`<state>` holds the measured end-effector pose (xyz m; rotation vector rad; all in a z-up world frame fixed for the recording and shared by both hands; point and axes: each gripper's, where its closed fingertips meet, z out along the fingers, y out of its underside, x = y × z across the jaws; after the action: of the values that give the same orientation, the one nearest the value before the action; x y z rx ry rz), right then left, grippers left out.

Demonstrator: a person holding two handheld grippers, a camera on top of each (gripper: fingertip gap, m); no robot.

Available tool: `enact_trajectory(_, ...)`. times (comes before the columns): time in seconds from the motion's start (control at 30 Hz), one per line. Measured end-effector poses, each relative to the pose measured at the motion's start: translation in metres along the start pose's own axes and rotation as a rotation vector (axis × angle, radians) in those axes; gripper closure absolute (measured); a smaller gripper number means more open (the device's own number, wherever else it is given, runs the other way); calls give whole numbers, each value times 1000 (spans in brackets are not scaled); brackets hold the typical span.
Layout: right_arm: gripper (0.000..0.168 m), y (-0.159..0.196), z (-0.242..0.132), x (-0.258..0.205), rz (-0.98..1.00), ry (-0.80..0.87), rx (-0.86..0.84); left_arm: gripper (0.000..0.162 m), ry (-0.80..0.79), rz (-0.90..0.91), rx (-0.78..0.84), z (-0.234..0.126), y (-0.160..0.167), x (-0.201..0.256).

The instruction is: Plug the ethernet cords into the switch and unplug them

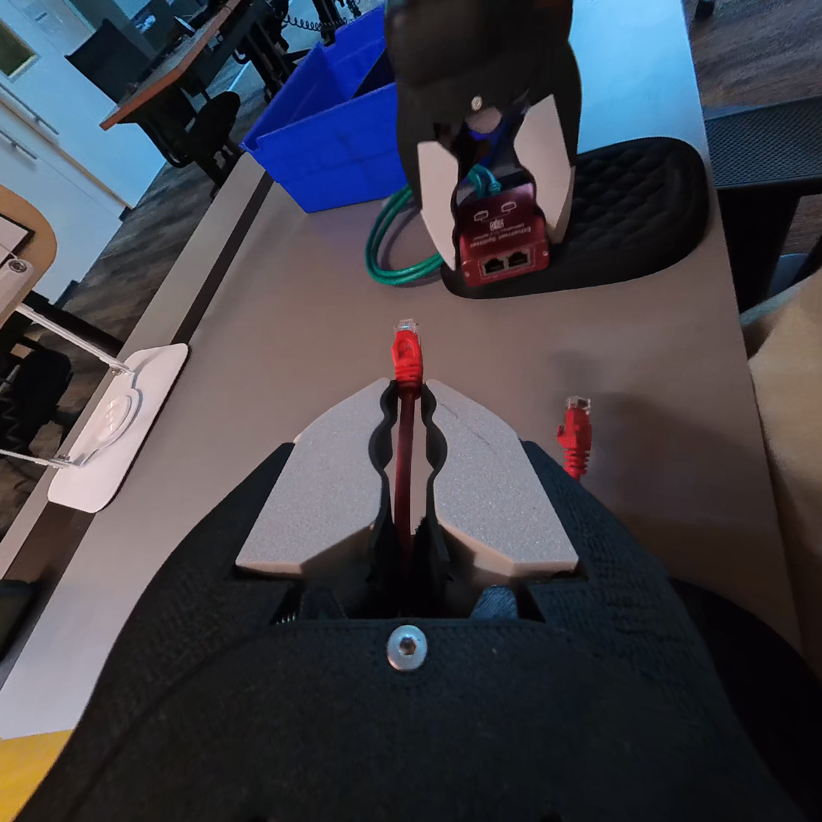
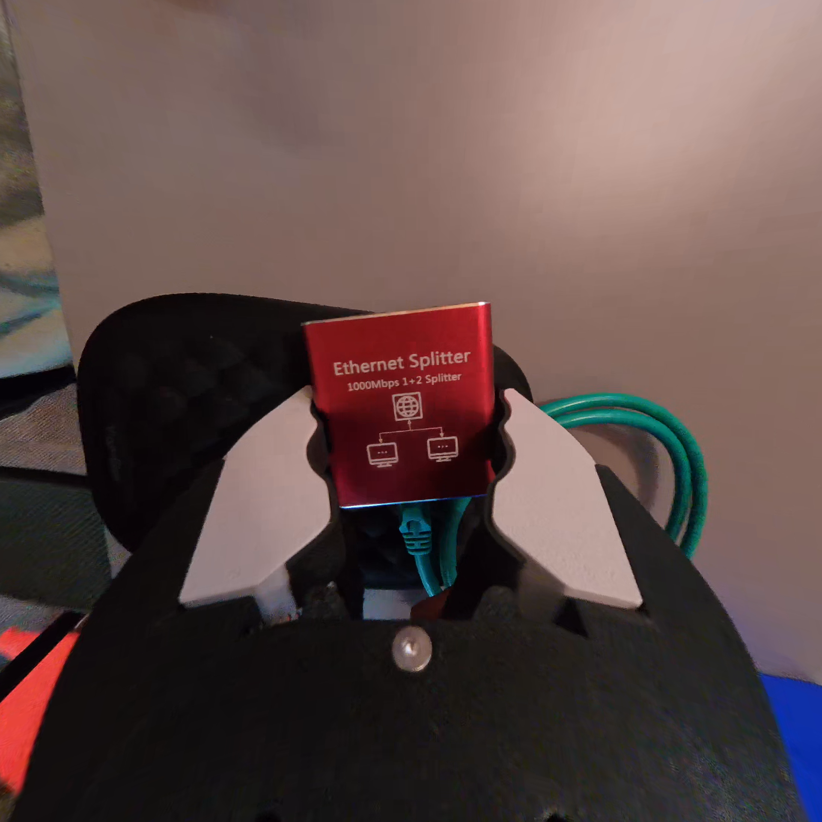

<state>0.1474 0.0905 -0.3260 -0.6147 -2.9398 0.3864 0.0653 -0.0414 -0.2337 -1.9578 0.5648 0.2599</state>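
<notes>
On the black quilted mat (image 1: 631, 213) sits the small red metal switch box (image 1: 500, 240), clamped at its sides by the right gripper (image 2: 409, 400), jaws partly open around it. Green ethernet cable (image 2: 416, 540) plugged into its rear, looping off beside the mat. Two front ports face the left gripper (image 1: 409, 384), well short of the mat, jaws nearly closed on a red ethernet cord (image 1: 405, 356), plug sticking forward. Second red ethernet plug (image 1: 576, 433) lies loose on the grey table (image 1: 289, 311), just beside. Blue plastic bin (image 1: 329, 133) behind mat.
</notes>
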Motion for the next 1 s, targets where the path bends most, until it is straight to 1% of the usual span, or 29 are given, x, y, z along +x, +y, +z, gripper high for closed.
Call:
enact_trajectory(0.07, 95, -1, -5, -1, 10, 30, 68, 152, -1, -1, -5, 1, 0, 1)
enact_trajectory(0.13, 96, -4, -14, 0, 63, 56, 121, 152, 4, -4, -1, 2, -1, 2)
enact_trajectory(0.23, 96, -24, -35, 1, 123, 74, 247, 152, 6, -6, -9, 5, 0, 3)
enact_trajectory(0.33, 96, -32, -36, -1, 157, 84, 235, 153, 16, -10, -54, 10, 1, 8)
enact_trajectory(0.47, 96, -44, -22, -3, 205, 74, 204, 153, 18, 28, -155, 20, 7, 17)
enact_trajectory(0.57, 96, -50, -13, -2, 212, 50, 176, 153, 96, 43, -197, 30, 10, 31)
enact_trajectory(0.6, 96, -52, -11, -2, 192, 46, 168, 153, 152, 21, -171, 33, 8, 37)
enact_trajectory(0.7, 96, -60, -8, -3, 157, 15, 153, 153, 296, -133, -32, 36, -1, 43)
enact_trajectory(0.77, 96, -62, -8, -1, 140, 11, 141, 153, 311, -174, 18, 34, -3, 38)
enact_trajectory(0.8, 96, -61, -8, 0, 134, 10, 137, 153, 306, -180, 17, 34, -2, 37)
enact_trajectory(0.87, 96, -62, -7, 1, 121, 3, 136, 153, 277, -153, -15, 36, 4, 33)
enact_trajectory(0.9, 96, -63, -7, 1, 117, -2, 137, 153, 290, -137, -14, 36, 4, 36)
enact_trajectory(0.97, 96, -64, -7, 2, 111, -2, 139, 153, 327, -121, 44, 35, -5, 44)
enact_trajectory(1.0, 96, -65, -6, 2, 110, -4, 141, 153, 326, -116, 47, 36, -6, 45)
